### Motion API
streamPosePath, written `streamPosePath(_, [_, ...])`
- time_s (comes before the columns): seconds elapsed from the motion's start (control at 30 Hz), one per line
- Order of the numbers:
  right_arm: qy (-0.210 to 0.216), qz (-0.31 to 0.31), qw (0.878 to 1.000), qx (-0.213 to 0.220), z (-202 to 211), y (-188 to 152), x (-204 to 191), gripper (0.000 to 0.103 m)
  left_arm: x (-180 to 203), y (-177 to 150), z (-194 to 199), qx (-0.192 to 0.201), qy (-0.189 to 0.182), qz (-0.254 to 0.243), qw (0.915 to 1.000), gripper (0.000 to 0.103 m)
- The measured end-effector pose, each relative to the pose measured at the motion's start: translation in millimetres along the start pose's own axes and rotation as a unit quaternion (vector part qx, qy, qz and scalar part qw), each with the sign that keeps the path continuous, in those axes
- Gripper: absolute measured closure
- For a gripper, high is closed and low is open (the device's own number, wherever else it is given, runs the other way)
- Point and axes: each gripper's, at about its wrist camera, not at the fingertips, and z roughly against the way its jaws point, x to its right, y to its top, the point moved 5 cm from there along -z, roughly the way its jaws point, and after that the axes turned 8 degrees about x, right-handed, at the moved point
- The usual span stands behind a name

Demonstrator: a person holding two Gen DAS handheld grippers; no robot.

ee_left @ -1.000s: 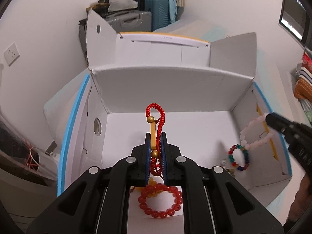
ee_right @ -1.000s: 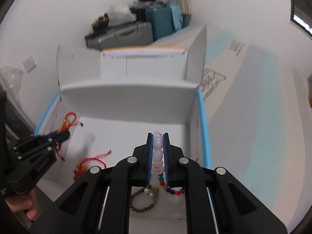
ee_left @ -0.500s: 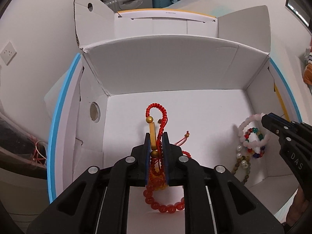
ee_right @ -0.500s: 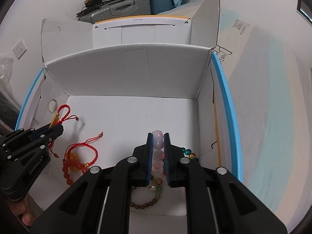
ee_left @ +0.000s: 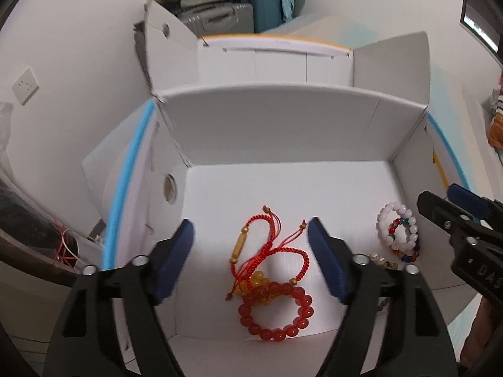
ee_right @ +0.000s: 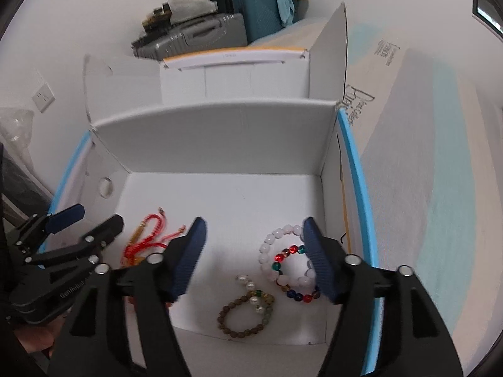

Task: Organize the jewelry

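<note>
Both grippers hang over a white cardboard box [ee_left: 283, 132]. My left gripper [ee_left: 250, 235] is opening, its jaws wide apart above a red cord bracelet with a gold tube bead [ee_left: 251, 245] that lies loose on the box floor. Beside it lies a red bead bracelet [ee_left: 276, 314] with amber beads. My right gripper [ee_right: 251, 235] is opening too; a pale pink bead bracelet [ee_right: 273, 245] lies free below it, over a multicoloured bead bracelet [ee_right: 292, 292]. A brown bead bracelet [ee_right: 242, 317] rests nearer the front. Nothing is held.
The box has upright flaps [ee_right: 330, 53] and blue-edged sides [ee_right: 355, 169]. A second white box [ee_left: 273, 59] stands behind it. Suitcases [ee_right: 220, 28] are stacked by the far wall. A person's hand [ee_right: 34, 336] holds the left gripper's handle.
Both grippers have gone from shut to wide open. The red cord bracelet dropped from the left jaws and the pale pink bracelet from the right jaws onto the box floor.
</note>
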Motion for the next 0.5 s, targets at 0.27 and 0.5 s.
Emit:
streamPosePath(0.27, [-0.025, -0.001, 0.997, 0.072, 49.9, 9.1, 3.0, 0.008, -9.8, 4.6, 39.8, 0.053, -0.008, 0.011, 0.9985, 0.006])
streamPosePath(0.5, [-0.063, 0.005, 0.992, 0.107, 88.6, -3.4, 2.7, 0.008, -11.0, -10.5, 75.8, 0.082, -0.017, 0.006, 0.9965, 0.006])
